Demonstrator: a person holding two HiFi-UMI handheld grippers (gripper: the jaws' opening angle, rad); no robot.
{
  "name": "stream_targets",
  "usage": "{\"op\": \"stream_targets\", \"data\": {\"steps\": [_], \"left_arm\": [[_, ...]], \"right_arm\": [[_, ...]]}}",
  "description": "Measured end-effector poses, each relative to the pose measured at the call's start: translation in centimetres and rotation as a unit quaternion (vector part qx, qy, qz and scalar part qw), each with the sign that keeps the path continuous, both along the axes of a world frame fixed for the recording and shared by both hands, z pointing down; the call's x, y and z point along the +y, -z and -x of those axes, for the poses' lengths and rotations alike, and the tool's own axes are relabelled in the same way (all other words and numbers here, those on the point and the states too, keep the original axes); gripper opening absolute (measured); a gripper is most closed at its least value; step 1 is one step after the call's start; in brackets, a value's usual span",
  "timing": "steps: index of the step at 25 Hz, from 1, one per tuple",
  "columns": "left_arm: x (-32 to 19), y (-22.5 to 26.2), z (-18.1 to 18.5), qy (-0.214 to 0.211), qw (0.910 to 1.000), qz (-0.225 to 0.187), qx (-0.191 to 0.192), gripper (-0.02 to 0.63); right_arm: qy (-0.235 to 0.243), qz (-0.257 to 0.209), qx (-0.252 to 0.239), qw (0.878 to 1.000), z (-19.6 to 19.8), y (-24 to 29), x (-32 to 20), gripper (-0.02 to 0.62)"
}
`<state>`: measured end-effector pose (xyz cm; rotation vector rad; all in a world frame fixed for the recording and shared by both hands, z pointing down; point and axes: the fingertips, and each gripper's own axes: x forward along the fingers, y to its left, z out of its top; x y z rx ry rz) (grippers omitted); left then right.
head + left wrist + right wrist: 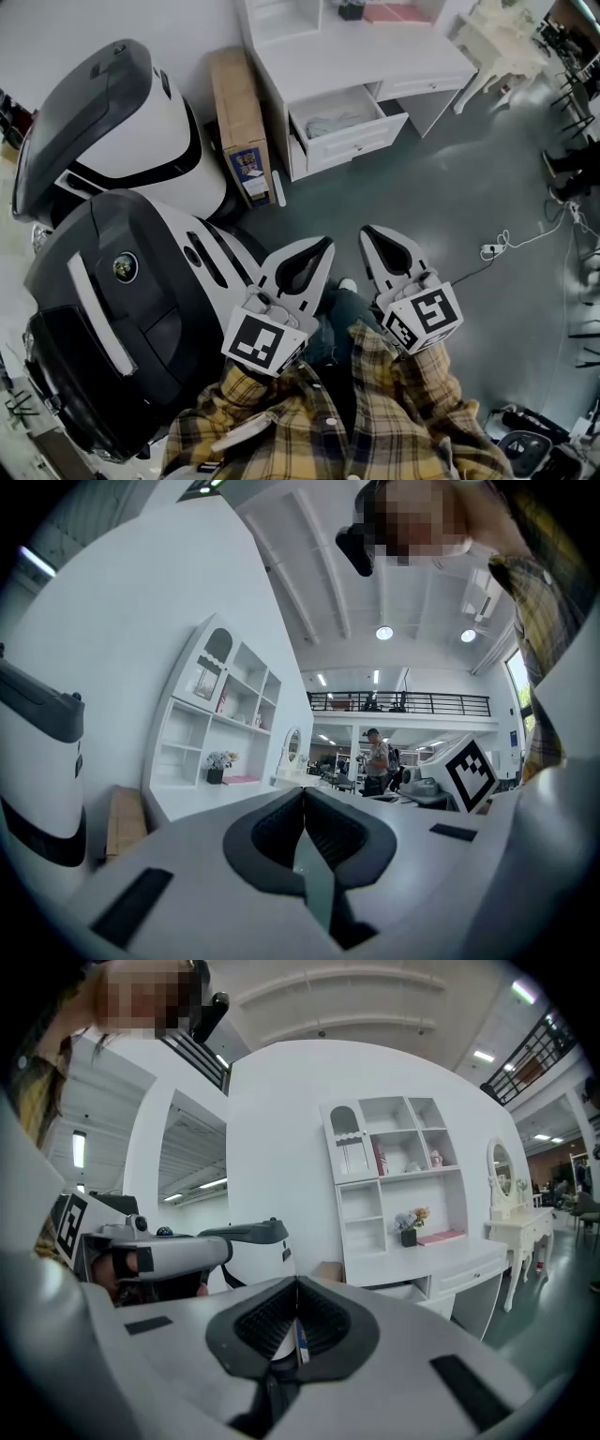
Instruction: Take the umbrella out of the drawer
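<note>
Umbrella [326, 125] pickup needs a walk-up first, I'd say: get close to the open drawer [349, 142] and spread the jaws before reaching in. Left hand-held gripper [322, 247] and right hand-held gripper [371, 234] are both pinched together, empty. It's probably that pale bundle in the drawer, well ahead of both.

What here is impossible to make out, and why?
- Head view: the pale bundle in the open drawer is too small to identify as an umbrella.
- Head view: the desk shelves are cut off by the top edge.
- Head view: cardboard box label print is too small.
</note>
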<state>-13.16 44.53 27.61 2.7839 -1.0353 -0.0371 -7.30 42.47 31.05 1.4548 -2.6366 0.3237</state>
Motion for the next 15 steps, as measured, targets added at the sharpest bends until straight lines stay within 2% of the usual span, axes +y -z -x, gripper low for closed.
{"op": "stream_targets", "data": {"steps": [7,15], "left_arm": [[-1.8,-0.8,0.7,0.028,0.9995,0.012,-0.003,0.020],[-7.1,-2.1,-0.6,0.062,0.9977,0.023,-0.013,0.020]], "right_arm": [[0.019,0.008,-0.005,1.000,0.4,-0.8,-2.4,0.018],[0.063,0.017,-0.017,0.998,-0.2,-2.1,-8.2,0.018]]}}
